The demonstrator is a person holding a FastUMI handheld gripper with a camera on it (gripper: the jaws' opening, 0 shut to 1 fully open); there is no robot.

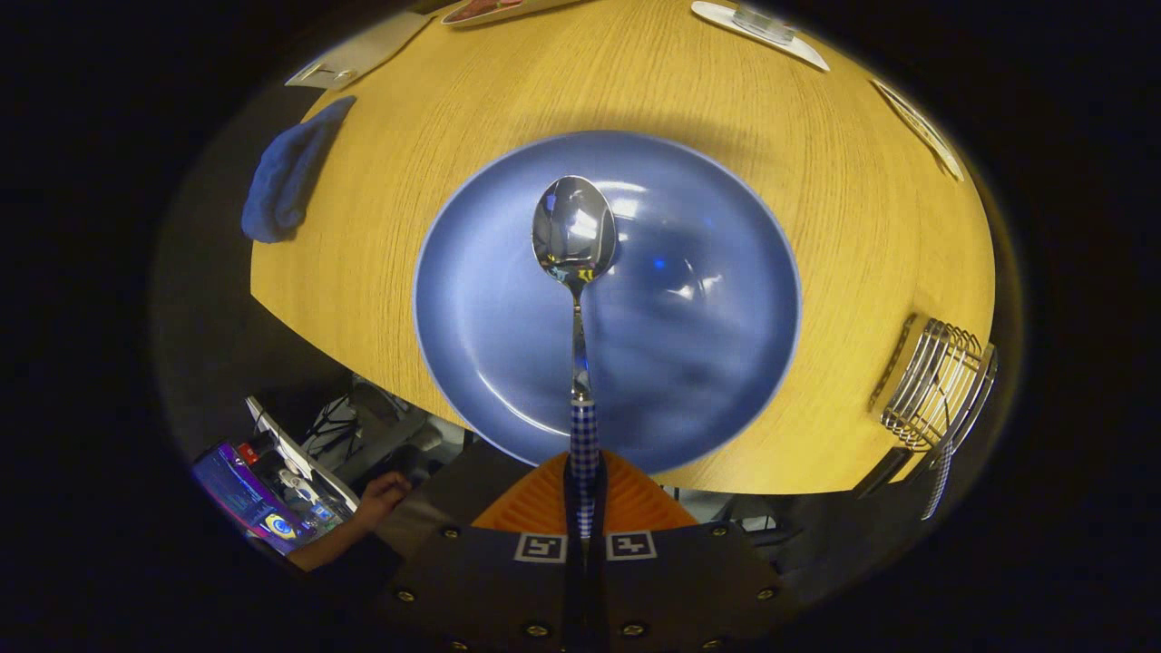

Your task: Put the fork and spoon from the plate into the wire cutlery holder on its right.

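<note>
My hand-held gripper (585, 494) is pinching the spoon (575, 272): both orange ribbed fingers (535, 503) are pressed together on its blue-and-white checked handle, with no gap left between them. The handle runs straight ahead from the fingertips into a thin steel neck, and the polished oval bowl faces me, mirror-bright with reflections.

Behind the spoon lies the plate (726, 381), a round, glossy blue dish with a shallow well and a paler rim; nothing lies in it, and I cannot tell whether the spoon touches it or hangs above it. It sits on the counter (843, 209), a light wood-grain surface with a rounded edge.

To the right of the plate, near the counter's edge, is the wire cutlery holder (939, 385), a cage of bent silver wires. A second checked handle, the fork (937, 481), pokes out of it towards me.

Off the counter to my left, a person's hand (381, 499) rests by a lit screen (258, 503). Further off, a folded blue cloth (286, 172) lies over the counter's left edge. At the far edge are flat pale mats (757, 32).
</note>
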